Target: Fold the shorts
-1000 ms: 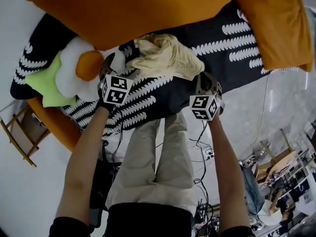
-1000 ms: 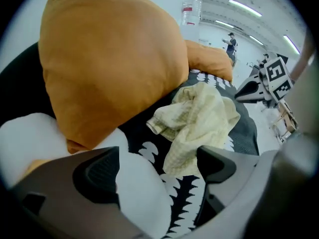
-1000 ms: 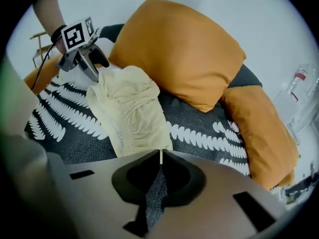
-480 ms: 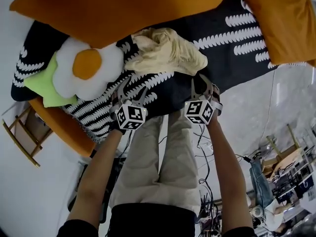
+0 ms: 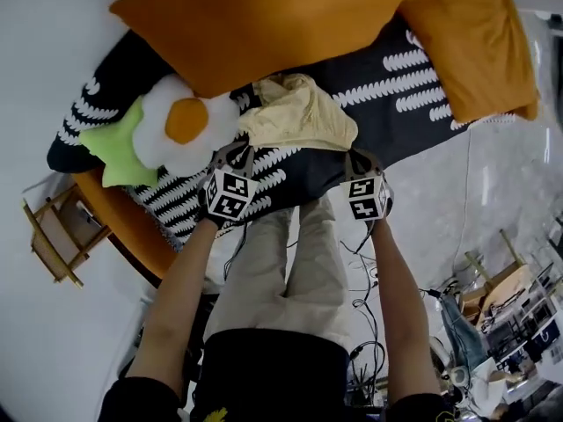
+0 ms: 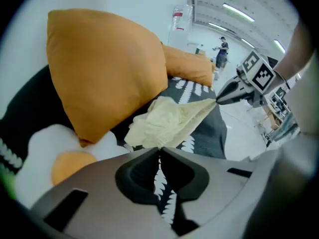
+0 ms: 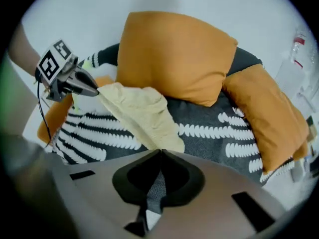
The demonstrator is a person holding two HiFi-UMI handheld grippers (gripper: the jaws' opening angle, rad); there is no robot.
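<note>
Black fabric printed with rows of white feathered stripes forms the cover [image 5: 413, 86], the widest item below you; take it as the reference for every position that follows. Along the far side of the cover rests the large orange cushion [image 5: 264, 25], spanning most of the cover's width. At the cover's right end lies a second, smaller orange cushion [image 5: 475, 42]. At the cover's left end lies a white flower-shaped cushion [image 5: 171, 126] with an orange centre, and a green plush piece [image 5: 123, 143] sits just outside it, on the cover's outermost left part. The pale yellow shorts [image 5: 299, 117] are at the middle of the cover, toward its near edge. Most of the cloth is bunched in a crumpled heap, while one edge is drawn out in a taut line running along the cover's near edge. You hold both grippers above that near edge, pointing steeply down, one on each side of the cover's middle. The left gripper [image 5: 237, 154] has just been closing its jaws; they are now pressed together with the left end of the taut shorts edge pinched at their tips. The right gripper [image 5: 359, 156] has likewise just been closing its jaws; they meet tip to tip and pinch the right end of that same edge. Each gripper view shows the cloth stretched straight across to the other gripper's tips.
</note>
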